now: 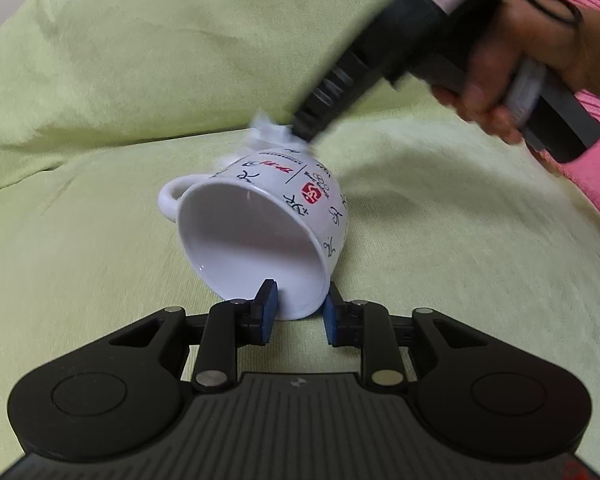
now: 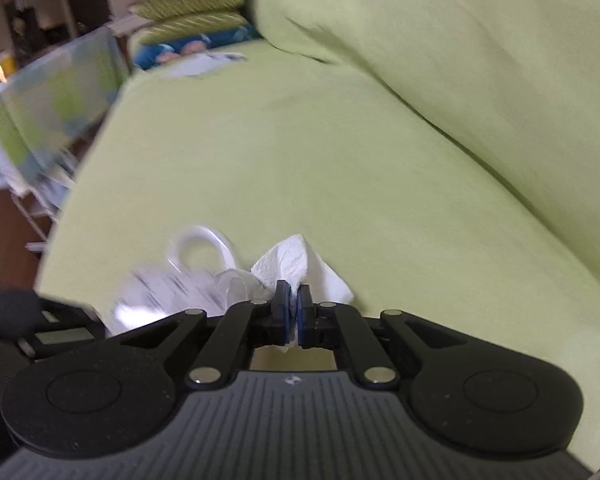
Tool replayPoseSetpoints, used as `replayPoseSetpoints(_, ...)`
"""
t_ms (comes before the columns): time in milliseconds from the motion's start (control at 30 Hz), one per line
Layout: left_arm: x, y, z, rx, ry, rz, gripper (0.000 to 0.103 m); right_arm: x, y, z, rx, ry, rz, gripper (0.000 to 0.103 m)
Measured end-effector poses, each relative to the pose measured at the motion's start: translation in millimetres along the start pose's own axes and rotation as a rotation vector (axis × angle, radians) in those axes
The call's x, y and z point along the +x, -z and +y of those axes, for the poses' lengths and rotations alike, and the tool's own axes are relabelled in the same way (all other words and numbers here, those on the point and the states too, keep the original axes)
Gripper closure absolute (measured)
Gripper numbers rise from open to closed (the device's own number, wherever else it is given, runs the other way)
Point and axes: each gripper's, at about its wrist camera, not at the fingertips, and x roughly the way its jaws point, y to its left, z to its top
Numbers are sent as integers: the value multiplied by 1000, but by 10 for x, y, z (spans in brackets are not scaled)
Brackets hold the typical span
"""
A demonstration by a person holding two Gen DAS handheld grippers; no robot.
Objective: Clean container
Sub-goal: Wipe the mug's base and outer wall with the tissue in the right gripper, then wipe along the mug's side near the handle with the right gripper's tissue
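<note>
The left hand-held gripper [image 1: 299, 312] is nearest the camera, its blue pads closed on the rim of a white printed cup [image 1: 260, 224] — one pad inside, one outside. The cup is tipped with its mouth toward the camera, handle at 10 o'clock, above a green sofa cover [image 1: 100, 240]. The right hand-held gripper [image 2: 293, 306] is pinched tight on a white paper towel [image 2: 296, 264] — it touches the cup's base at 12 o'clock.
</note>
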Motion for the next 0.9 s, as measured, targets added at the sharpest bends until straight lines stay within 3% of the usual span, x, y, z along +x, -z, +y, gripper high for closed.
replayPoseSetpoints(67, 2, -3, -4, -4, 2, -1, 74, -219, 176, -45, 72, -4, -109, 100)
replayPoseSetpoints(167, 7, 3, -4, -14, 6, -1, 74, -625, 537, 109, 145, -99, -338, 100)
replayPoseSetpoints(267, 7, -13, -5, -24, 7, 0, 74, -726, 860, 384, 149, -171, -436, 100)
replayPoseSetpoints(433, 13, -7, -22, -35, 5, 5, 73, -431, 1060, 459, 256, -230, -429, 102)
replayPoseSetpoints(533, 14, 1, -29, -44, -1, 9, 73, -324, 1166, 219, 447, -301, -473, 103)
replayPoseSetpoints(667, 49, 15, 22, -49, -2, 8, 74, -235, 1232, 71, 528, -189, -469, 102)
replayPoseSetpoints(767, -24, 53, 86, -56, 0, 3, 74, -94, 1211, -6, 534, -89, -339, 100)
replayPoseSetpoints(900, -45, 96, 100, -58, -2, -9, 74, -144, 1240, -87, 567, -90, -378, 100)
